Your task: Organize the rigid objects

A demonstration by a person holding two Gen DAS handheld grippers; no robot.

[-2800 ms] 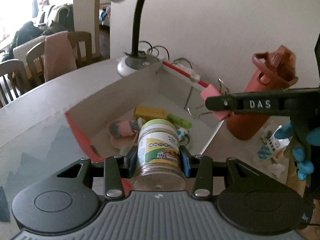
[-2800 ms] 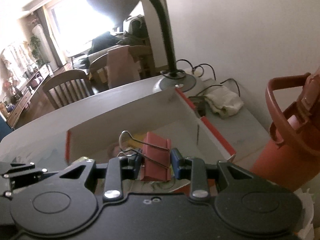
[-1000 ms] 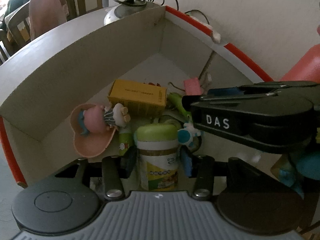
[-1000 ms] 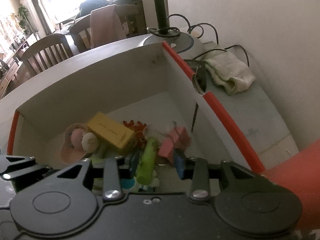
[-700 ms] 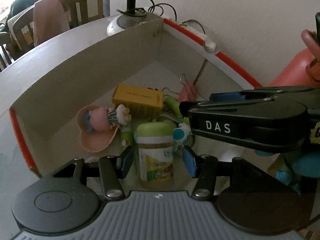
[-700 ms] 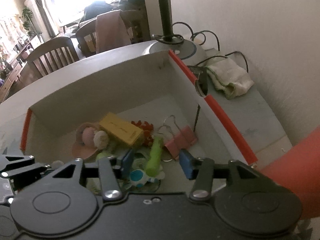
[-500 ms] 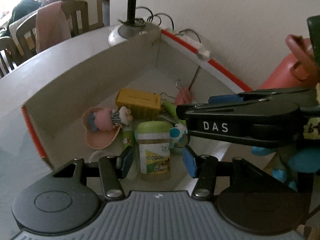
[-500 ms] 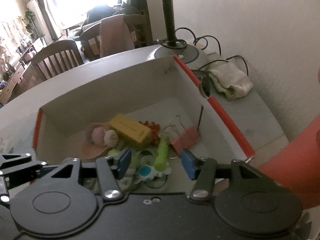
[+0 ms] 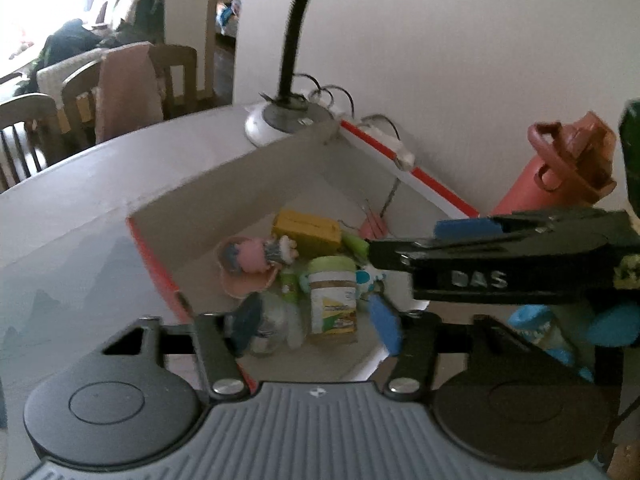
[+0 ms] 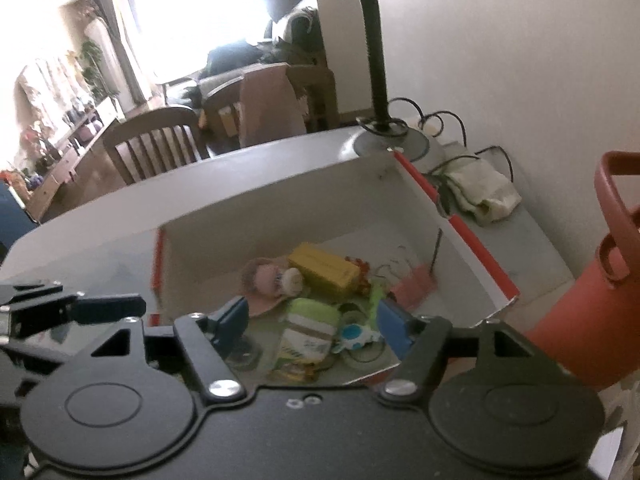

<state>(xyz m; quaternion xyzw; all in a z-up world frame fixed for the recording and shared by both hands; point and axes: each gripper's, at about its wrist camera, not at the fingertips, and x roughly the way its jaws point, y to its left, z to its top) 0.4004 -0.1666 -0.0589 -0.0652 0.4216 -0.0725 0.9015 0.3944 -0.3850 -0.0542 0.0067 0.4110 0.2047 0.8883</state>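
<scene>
A white box with red-edged rims (image 9: 424, 178) (image 10: 476, 248) holds several small objects. A green-lidded jar (image 9: 333, 300) (image 10: 308, 334) stands in its near part. A pink binder clip (image 9: 374, 226) (image 10: 412, 286) lies by the right wall. A yellow box (image 9: 306, 229) (image 10: 322, 268) and a pink doll on a heart dish (image 9: 256, 258) (image 10: 272, 278) lie further back. My left gripper (image 9: 316, 326) is open and empty above the box's near edge. My right gripper (image 10: 310, 322) is open and empty above the box, and it shows side-on in the left wrist view (image 9: 480, 256).
A desk lamp (image 9: 286, 120) (image 10: 386, 140) stands behind the box. A red-brown jug (image 9: 560, 168) (image 10: 592, 312) stands right of it. A folded cloth and cables (image 10: 480, 188) lie by the wall. Wooden chairs (image 10: 156, 144) stand beyond the table.
Both grippers released their objects into the box, the left the jar and the right the binder clip, then opened wider and drew back and up from the box.
</scene>
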